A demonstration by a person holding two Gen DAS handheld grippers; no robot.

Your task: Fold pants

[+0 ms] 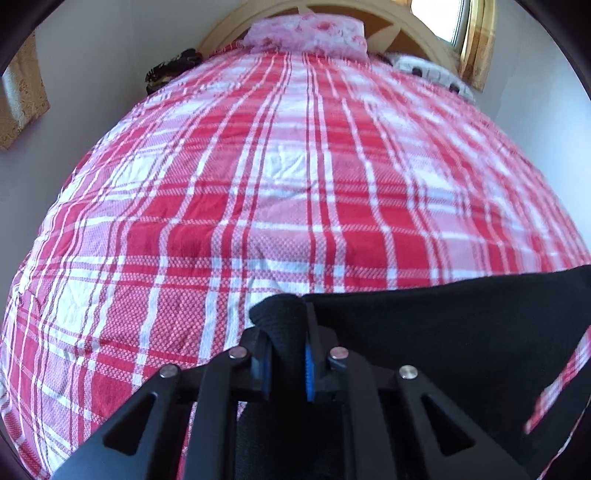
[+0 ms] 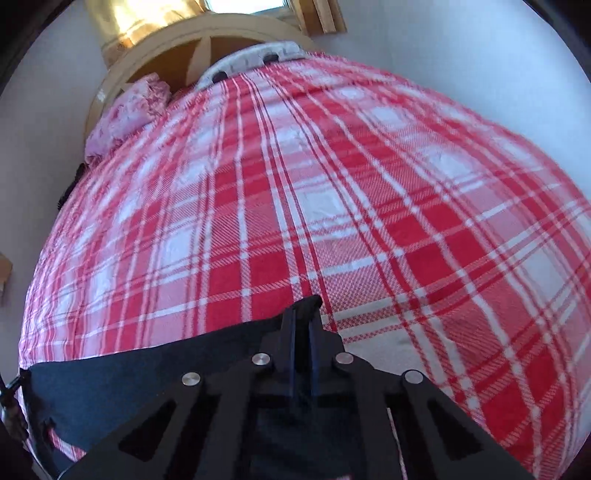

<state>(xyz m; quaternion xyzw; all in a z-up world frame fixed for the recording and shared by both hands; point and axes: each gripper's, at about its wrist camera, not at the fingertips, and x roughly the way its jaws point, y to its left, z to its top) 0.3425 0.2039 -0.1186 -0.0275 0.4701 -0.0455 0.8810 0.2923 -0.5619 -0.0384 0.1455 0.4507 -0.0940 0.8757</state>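
Black pants (image 1: 443, 325) hang stretched over the near end of a bed with a red and white plaid cover (image 1: 288, 177). My left gripper (image 1: 286, 328) is shut on a bunched corner of the cloth, which bulges between its blue pads. From there the fabric runs off to the right as a taut edge. In the right wrist view the pants (image 2: 122, 373) stretch away to the left, and my right gripper (image 2: 303, 317) is shut on their other corner, with a tip of black cloth poking out past the fingers. The lower part of the pants is hidden under both grippers.
A pink floral pillow (image 1: 306, 35) lies at the head of the bed against a curved wooden headboard (image 1: 417, 33). A white patterned cushion (image 1: 428, 72) sits beside it. Dark clothes (image 1: 173, 68) lie at the far left edge. A window with a gold curtain (image 2: 144, 18) is behind the bed.
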